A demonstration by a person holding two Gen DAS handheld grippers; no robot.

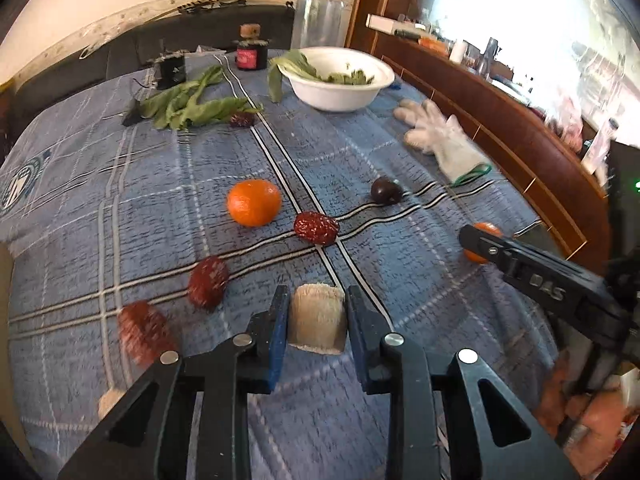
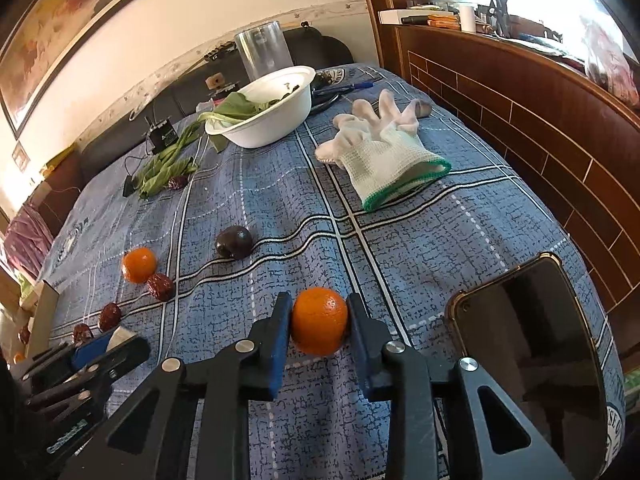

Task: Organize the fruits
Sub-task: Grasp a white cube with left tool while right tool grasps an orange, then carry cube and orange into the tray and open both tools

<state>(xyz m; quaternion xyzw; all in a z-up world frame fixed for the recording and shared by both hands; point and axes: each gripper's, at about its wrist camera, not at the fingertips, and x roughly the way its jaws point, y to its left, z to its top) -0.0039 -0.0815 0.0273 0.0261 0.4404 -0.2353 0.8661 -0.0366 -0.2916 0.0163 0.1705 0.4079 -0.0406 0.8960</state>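
Observation:
My left gripper (image 1: pixel 318 293) is shut on a pale beige cylindrical chunk (image 1: pixel 317 322) that rests on the blue plaid cloth (image 1: pixel 400 280). My right gripper (image 2: pixel 319 301) is shut on a tangerine (image 2: pixel 319 322), also down on the cloth. A second tangerine (image 1: pixel 254 208) lies further out. Three wrinkled red dates (image 1: pixel 316 228) (image 1: pixel 208 282) (image 1: pixel 144 332) run in a row toward the left. A dark plum (image 1: pixel 386 191) sits beyond them. In the left wrist view the right gripper's finger (image 1: pixel 520 264) covers part of its tangerine (image 1: pixel 486 230).
At the back stand a white bowl (image 1: pixel 340 94) with greens, loose leaves (image 1: pixel 192 106) with another date (image 1: pixel 242 119) beside them, a dark jar (image 1: pixel 252 54) and a clear container (image 2: pixel 262 54). A white glove (image 2: pixel 380 152) lies right of centre; a phone (image 2: pixel 528 340) lies near right.

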